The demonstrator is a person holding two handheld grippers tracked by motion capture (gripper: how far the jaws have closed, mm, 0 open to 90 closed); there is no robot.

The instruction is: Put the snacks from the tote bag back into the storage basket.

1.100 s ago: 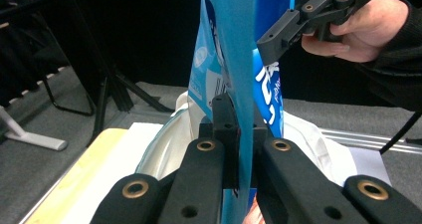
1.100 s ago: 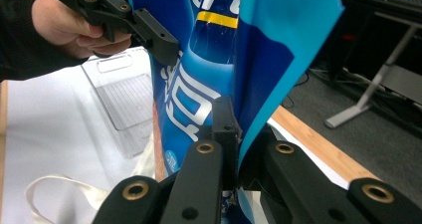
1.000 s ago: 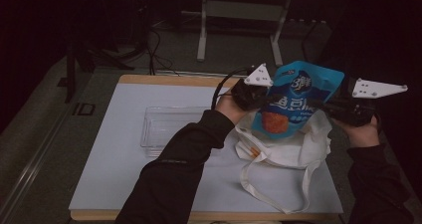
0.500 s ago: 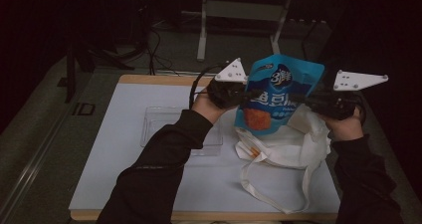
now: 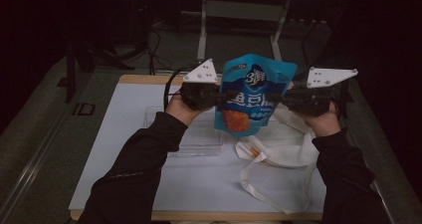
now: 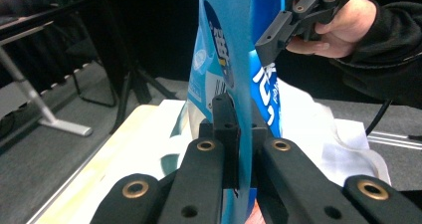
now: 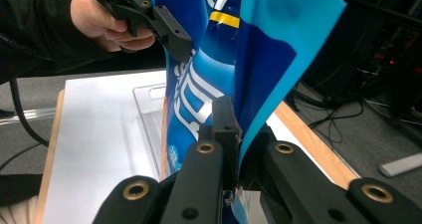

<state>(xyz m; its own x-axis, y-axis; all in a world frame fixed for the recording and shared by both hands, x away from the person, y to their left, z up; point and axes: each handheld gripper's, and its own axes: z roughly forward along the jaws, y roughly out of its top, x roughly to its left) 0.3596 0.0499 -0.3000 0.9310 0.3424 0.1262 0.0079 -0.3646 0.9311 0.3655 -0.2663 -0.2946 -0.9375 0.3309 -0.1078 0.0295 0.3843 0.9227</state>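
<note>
Blue foil snack pouch [image 5: 254, 97] is in the air at upper centre of the high view, upright, above the white surface [image 5: 124, 134], between the clear plastic tray [image 5: 199, 134] and the white cloth tote bag [image 5: 283, 144]. You've got both sides of it: left gripper [image 5: 225, 97] fingers are clamped on its left edge, right gripper [image 5: 278, 98] fingers are clamped on its right edge.

Looks like you're carrying it across toward the tray or the bag; can't tell which.

- Keep both hands level so the pouch stays upright and flat.
- Don't pull the hands apart; the film is already taut, and more tension risks a slip or a tear.
- Lower it before either side lets go.

View differences:
- Left gripper view: pouch edge [image 6: 239, 134] sits deep between the fingers, with the right gripper biting the far edge at upper right of frame. Bite depth isn't readable from above.
- Right gripper view: pouch film [image 7: 259, 84] is folded where it's pinched, tray wall [image 7: 149, 109] below at centre left.
- High view gives the layout: tray lower left of the pouch, bag lower right.
</note>
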